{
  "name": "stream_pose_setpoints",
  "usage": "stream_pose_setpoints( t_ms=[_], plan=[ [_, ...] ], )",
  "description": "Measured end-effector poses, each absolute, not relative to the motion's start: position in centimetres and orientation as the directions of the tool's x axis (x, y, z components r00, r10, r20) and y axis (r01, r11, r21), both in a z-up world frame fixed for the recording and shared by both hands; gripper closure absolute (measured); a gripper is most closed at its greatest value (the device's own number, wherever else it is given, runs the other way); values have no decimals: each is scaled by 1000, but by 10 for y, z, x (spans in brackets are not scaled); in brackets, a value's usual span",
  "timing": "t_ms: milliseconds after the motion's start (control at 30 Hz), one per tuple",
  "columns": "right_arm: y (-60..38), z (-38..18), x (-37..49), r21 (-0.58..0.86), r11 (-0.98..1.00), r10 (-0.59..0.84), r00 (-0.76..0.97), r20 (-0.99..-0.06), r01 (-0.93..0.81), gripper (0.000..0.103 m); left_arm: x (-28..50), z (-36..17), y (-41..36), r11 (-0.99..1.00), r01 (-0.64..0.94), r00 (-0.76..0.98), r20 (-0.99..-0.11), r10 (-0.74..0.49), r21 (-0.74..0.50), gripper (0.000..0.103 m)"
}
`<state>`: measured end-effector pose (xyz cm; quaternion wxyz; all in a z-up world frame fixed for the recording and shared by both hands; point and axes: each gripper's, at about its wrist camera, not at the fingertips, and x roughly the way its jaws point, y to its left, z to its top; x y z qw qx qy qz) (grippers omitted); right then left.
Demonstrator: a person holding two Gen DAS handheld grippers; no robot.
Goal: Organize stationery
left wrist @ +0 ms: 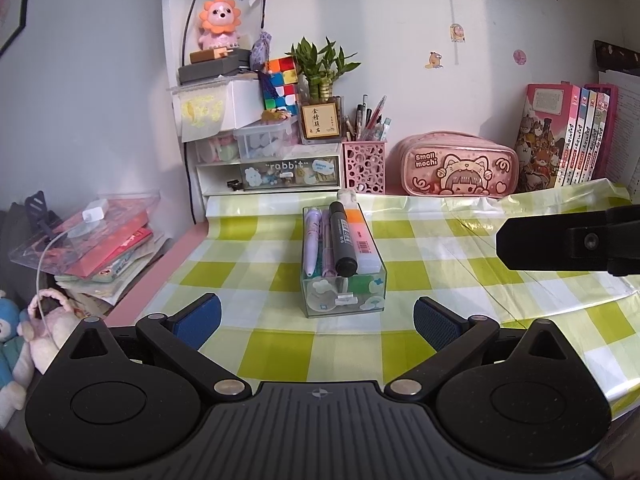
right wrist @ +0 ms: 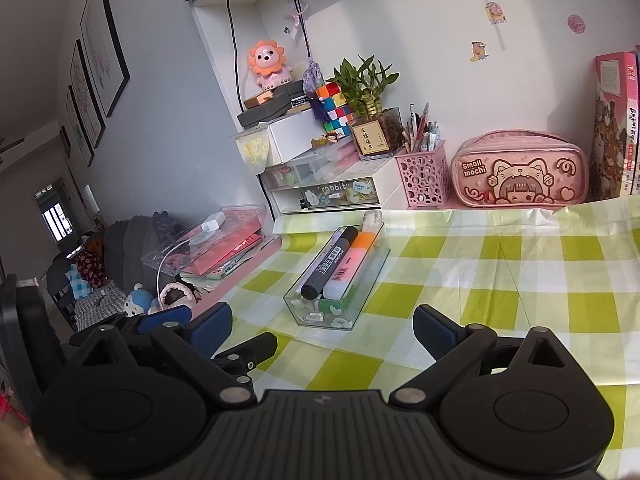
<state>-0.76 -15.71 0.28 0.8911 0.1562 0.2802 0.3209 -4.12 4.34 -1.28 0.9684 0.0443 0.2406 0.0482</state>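
Observation:
A clear plastic box (left wrist: pixel 344 300) stands on the green checked tablecloth (left wrist: pixel 440 280). In it lie a purple pen (left wrist: pixel 311 240), a black marker (left wrist: pixel 342 240) and an orange-and-white highlighter (left wrist: pixel 363 240). My left gripper (left wrist: pixel 318 316) is open just in front of the box, its blue pads wide apart with nothing between them. My right gripper (right wrist: pixel 323 322) is also open, near the box (right wrist: pixel 370 284) and empty. The marker (right wrist: pixel 330 264) and highlighter (right wrist: pixel 352 264) show in the right wrist view too. One black finger of the right gripper (left wrist: pixel 560 240) juts in from the right.
Along the back wall stand a pink mesh pen holder (left wrist: pixel 364 166), a pink pencil case (left wrist: pixel 460 168), books (left wrist: pixel 568 136) and a drawer organiser (left wrist: pixel 272 172). A stack of cases and books (left wrist: pixel 88 236) sits off the desk's left edge, with plush toys (left wrist: pixel 44 332) below.

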Motion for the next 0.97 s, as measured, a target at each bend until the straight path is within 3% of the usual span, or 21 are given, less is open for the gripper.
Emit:
stream_pose_setpoints(
  t_ms=[967],
  plan=[
    [-149,-3,-8,415,795,601,670,-436,-443,22,-41,-13,46,994,-64,878,-469,97,87,5]
  ],
)
